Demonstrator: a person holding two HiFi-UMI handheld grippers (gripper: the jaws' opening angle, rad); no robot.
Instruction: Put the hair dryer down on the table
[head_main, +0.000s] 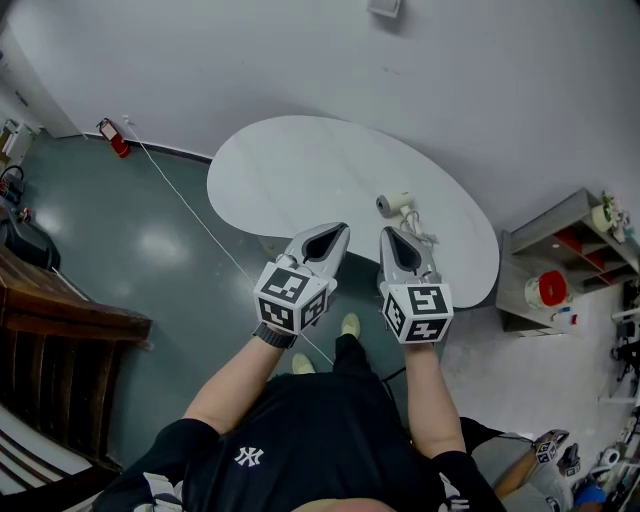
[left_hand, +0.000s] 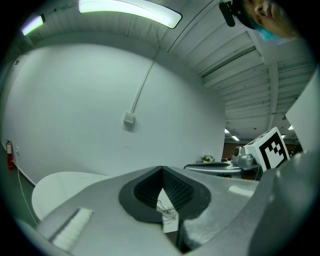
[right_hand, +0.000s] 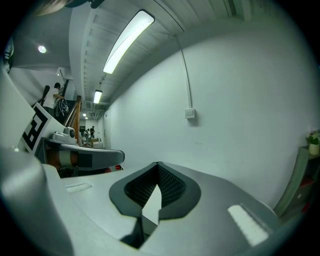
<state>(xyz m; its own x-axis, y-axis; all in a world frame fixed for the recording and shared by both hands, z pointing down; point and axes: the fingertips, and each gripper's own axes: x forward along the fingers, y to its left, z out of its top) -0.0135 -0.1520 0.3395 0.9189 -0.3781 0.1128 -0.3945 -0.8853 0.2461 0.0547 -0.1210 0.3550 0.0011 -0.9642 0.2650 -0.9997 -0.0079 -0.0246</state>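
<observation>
hair dryer (head_main: 397, 204) lying by table (head_main: 290, 165) right edge | left gripper (head_main: 338, 234) jaws pressed together, empty | right gripper (head_main: 390, 234) likewise

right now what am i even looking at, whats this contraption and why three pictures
A person holds two hand tools, each with two jaws and a marker cube: the left gripper and the right gripper. The head view comes from a camera on the person's head, looking down. The two gripper views come from cameras riding on each gripper, looking along its jaws. On the white table lies a hair dryer. Both grippers are shut and empty.
</observation>
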